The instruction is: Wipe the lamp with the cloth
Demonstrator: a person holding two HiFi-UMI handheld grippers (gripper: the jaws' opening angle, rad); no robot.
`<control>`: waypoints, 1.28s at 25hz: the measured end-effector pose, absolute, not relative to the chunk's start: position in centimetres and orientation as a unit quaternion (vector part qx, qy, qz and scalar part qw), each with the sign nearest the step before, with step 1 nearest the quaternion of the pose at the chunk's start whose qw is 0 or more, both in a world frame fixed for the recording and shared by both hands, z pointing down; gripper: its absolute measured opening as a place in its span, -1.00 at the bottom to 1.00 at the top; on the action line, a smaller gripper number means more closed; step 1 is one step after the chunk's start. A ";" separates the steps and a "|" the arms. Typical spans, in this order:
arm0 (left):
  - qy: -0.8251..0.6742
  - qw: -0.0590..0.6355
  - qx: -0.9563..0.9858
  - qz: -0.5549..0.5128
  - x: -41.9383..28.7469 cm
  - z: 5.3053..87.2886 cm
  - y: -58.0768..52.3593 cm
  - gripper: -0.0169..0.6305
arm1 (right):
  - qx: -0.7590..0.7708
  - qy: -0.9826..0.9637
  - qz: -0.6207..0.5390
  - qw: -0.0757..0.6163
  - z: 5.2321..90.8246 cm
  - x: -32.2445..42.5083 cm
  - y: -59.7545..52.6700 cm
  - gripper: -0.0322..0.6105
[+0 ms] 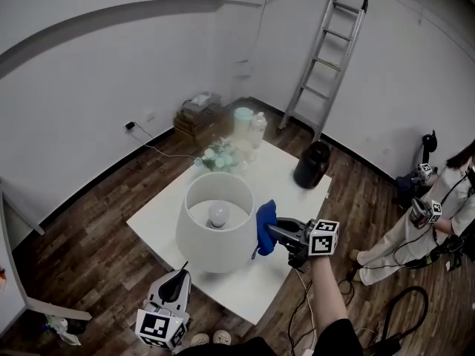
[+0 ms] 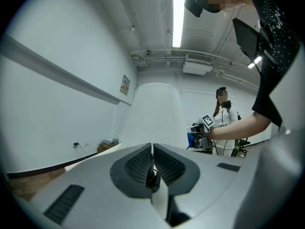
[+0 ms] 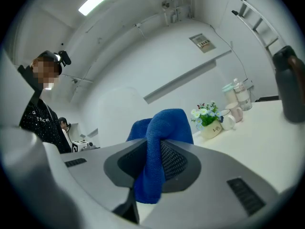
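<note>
The right gripper [image 1: 273, 228] is clenched on a blue cloth [image 1: 265, 227]. The folded fabric bulges out ahead of the jaws and hangs below them. The cloth touches the outer wall of the white lamp [image 1: 215, 236], which stands directly in front of the jaw tips. The lamp's shade is open at the top, with the round bulb [image 1: 217, 213] visible inside. The lamp stands on a white table [image 1: 289, 191].

The left gripper [image 1: 180, 271] is held at the near edge of the table with its jaws closed together and its tip just short of the lamp's base. In the left gripper view the pads meet along a thin seam. A small dark shape low between them is too unclear to name. Straight ahead of this gripper rises the lamp's pale shade, and beyond the shade to the right is the right gripper with its marker cube.

Beyond the right gripper, farther along the table, a small pot of flowers [image 3: 209, 123] stands beside pale jars [image 1: 249, 124]. A black flask [image 1: 312, 165] stands off to its right. A ladder [image 1: 326, 58] leans against the far wall. A second person [image 1: 415, 221] stands on the wooden floor well to the right.
</note>
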State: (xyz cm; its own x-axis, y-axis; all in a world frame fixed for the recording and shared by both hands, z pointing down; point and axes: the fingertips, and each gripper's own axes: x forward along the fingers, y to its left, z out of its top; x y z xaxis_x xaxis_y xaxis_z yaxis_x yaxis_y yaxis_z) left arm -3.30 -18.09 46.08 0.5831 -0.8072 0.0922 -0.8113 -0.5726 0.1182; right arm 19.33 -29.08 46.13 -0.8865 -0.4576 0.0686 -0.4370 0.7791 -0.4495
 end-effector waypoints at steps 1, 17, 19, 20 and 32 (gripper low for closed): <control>-0.458 0.074 0.886 0.014 -3.3 46.1 -18.2 -0.89 | -0.240 0.941 -0.237 0.024 46.0 19.7 -29.4 -0.66; -0.461 0.018 0.887 0.009 -3.6 42.1 -21.3 -0.89 | -0.038 0.969 -0.242 -0.030 32.7 11.5 -37.4 -0.66; -0.466 0.020 0.885 0.010 -3.7 42.2 -21.4 -0.89 | -0.034 0.961 -0.272 -0.033 34.4 11.2 -37.7 -0.66; -0.467 0.020 0.884 0.010 -3.8 42.3 -21.4 -0.89 | -0.037 0.957 -0.286 -0.030 35.3 11.2 -37.9 -0.66; -0.466 0.035 0.884 0.015 -4.1 43.2 -21.3 -0.89 | -0.144 0.909 -0.382 -0.085 46.7 14.3 -39.5 -0.66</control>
